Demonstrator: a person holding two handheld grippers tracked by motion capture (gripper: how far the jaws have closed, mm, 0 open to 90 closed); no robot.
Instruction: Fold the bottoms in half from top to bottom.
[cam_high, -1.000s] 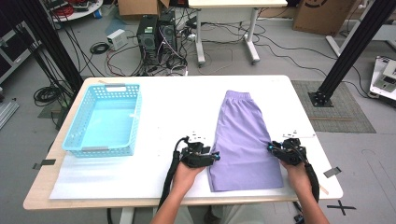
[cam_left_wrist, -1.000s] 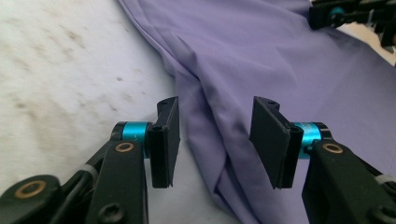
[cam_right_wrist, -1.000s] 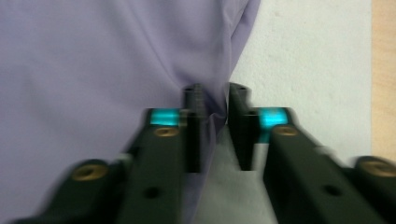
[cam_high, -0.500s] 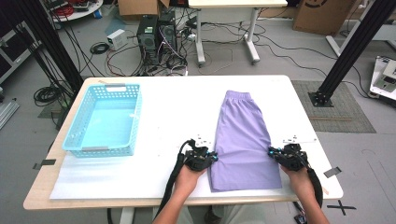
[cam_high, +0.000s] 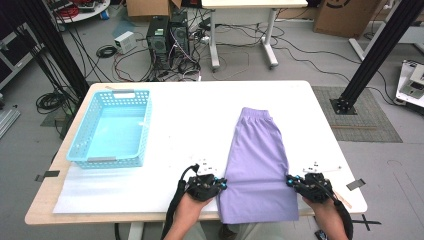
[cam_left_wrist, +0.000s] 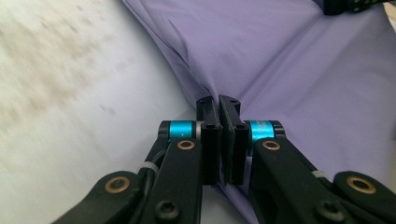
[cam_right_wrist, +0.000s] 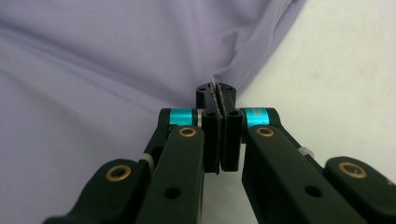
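High view: purple shorts (cam_high: 257, 165) lie toward the tabletop's near right corner, left gripper (cam_high: 220, 184) and right gripper (cam_high: 291, 182) at opposite hems; left gripper view, then right gripper view: jaws clamped on thin fabric edges, which may slip under uneven pull.

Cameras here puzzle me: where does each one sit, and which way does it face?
High view: above the person's side, looking forward and down on the white table, blue basket and purple shorts; forearms enter below.
Left gripper view: rides the left hand-held gripper, looking along its shut jaws pinching the shorts' edge.
Right gripper view: rides the right hand-held gripper, jaws pinching the opposite edge.
All share the shorts and table.
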